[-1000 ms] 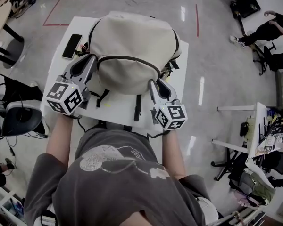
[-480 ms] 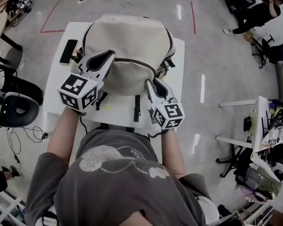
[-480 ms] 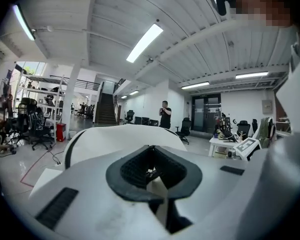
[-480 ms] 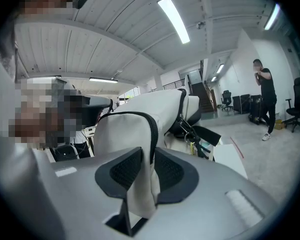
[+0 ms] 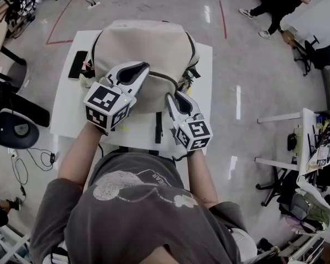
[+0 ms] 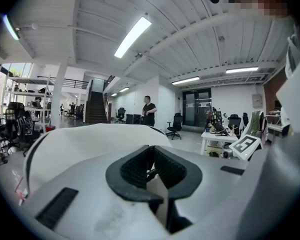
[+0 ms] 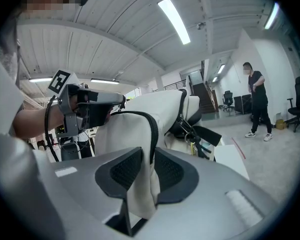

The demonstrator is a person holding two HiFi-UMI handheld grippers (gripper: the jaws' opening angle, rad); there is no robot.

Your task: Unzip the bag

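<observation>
A beige backpack [image 5: 143, 43] lies on the white table [image 5: 63, 114], with a dark zipper [image 5: 165, 77] curving across its near side. My left gripper [image 5: 138, 67] hangs over the bag's top near the zipper. In the left gripper view its jaws [image 6: 151, 170] are closed on a small dark piece that looks like the zipper pull, and the bag [image 6: 80, 144] shows pale beyond them. My right gripper [image 5: 172, 96] is at the bag's near right. In the right gripper view it [image 7: 149, 156] is shut on a fold of beige fabric beside the zipper [image 7: 152, 129].
A black phone [image 5: 77, 65] lies on the table left of the bag. Dark straps [image 5: 158, 126] hang over the table's near edge. Keys and clips [image 5: 188, 81] dangle at the bag's right side. An office chair [image 5: 14, 131] stands left; a person [image 5: 275, 4] is far right.
My left gripper has moved up and to the right, from the bag's left side to over its top along the zipper. The right gripper has held its grip and barely moved.
</observation>
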